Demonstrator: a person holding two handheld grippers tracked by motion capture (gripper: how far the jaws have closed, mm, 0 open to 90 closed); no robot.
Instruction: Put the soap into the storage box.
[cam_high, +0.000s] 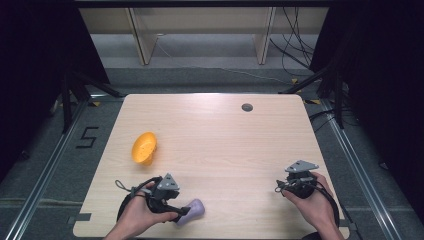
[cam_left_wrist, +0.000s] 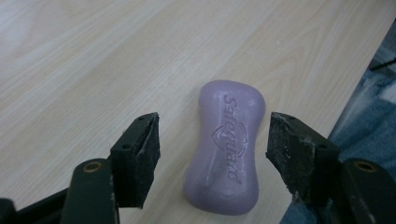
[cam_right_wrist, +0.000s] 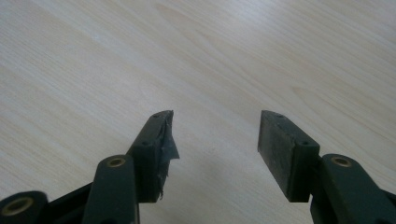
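Between the left gripper's (cam_left_wrist: 212, 140) parted jaws lies a purple soap bar (cam_left_wrist: 226, 147), seemingly untouched; the right gripper's (cam_right_wrist: 215, 140) jaws gape too.

Soap (cam_left_wrist: 225, 149) lies on the table (cam_high: 225, 135) between the left gripper's (cam_left_wrist: 212, 140) jaws.

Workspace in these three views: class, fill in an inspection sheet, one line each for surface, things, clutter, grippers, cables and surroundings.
Surface: pale wooden table, grey grommet near its far edge.
Things: purple soap bar between the open jaws of the left gripper; orange bowl tipped on its side, far left.
Clutter: nothing seen.
Grippers: right gripper open over bare wood.
Cables: black cables on the floor beyond the table.
Surroundings: dark curtains, floor marking "5".
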